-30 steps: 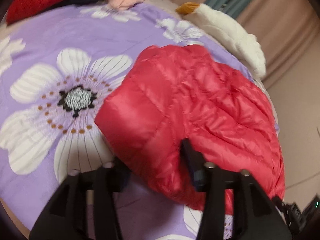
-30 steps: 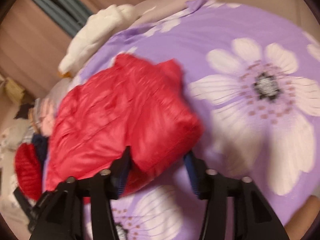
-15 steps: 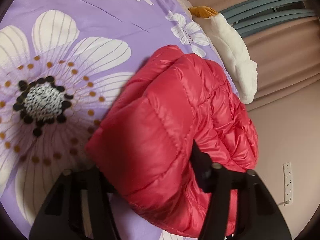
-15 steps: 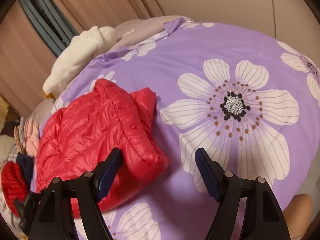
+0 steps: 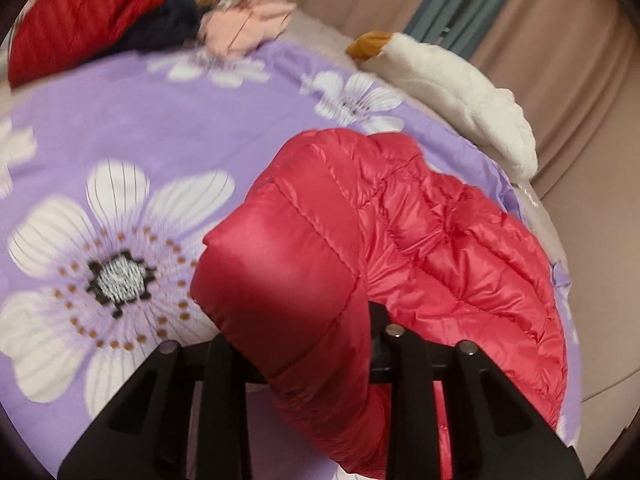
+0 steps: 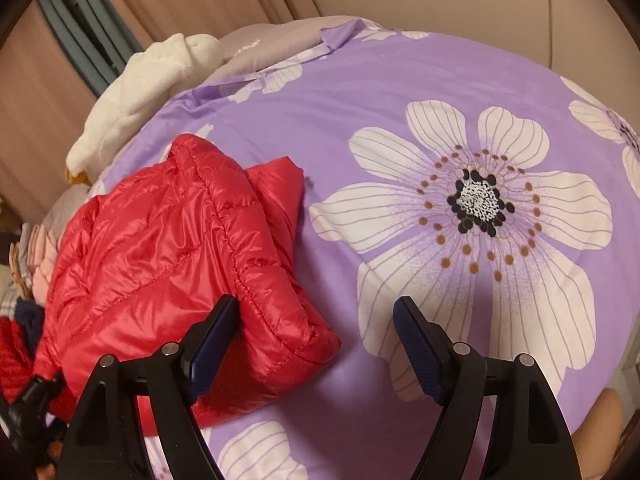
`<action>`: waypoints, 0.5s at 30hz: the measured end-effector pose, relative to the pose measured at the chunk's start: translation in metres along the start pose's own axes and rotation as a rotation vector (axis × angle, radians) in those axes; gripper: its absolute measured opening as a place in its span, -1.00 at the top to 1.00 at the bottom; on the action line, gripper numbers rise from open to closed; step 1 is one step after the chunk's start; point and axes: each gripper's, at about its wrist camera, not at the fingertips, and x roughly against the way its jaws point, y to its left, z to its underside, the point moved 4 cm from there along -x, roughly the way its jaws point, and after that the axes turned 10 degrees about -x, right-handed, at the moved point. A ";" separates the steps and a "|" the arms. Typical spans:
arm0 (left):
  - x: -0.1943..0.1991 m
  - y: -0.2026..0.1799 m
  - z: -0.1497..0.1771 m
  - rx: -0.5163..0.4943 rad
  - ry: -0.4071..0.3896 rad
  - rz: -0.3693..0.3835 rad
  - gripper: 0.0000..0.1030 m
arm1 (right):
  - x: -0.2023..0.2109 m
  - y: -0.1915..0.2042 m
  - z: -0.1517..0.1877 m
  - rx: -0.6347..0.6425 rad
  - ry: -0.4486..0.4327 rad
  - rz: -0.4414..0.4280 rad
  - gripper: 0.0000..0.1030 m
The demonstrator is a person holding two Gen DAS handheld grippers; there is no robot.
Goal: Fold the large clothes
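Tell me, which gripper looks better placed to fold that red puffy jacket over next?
Probably the left gripper: its jaws are closing around the red jacket. The right gripper stands open beside it.

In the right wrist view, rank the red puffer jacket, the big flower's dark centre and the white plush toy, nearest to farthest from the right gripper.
1. Red puffer jacket: lower left, against the left finger of the right gripper.
2. Flower's dark centre: upper right, on the purple bedsheet.
3. White plush toy: far upper left, at the bed's edge.
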 end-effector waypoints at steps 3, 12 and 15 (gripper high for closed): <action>0.021 -0.012 -0.006 -0.055 -0.073 0.003 0.50 | 0.000 0.000 0.001 0.023 -0.007 0.033 -0.52; 0.068 -0.055 -0.016 -0.231 -0.244 0.033 0.51 | -0.006 -0.009 0.002 0.021 0.005 0.061 -0.53; 0.076 -0.057 -0.018 -0.225 -0.255 0.065 0.50 | -0.006 -0.007 0.003 0.049 0.002 0.081 -0.53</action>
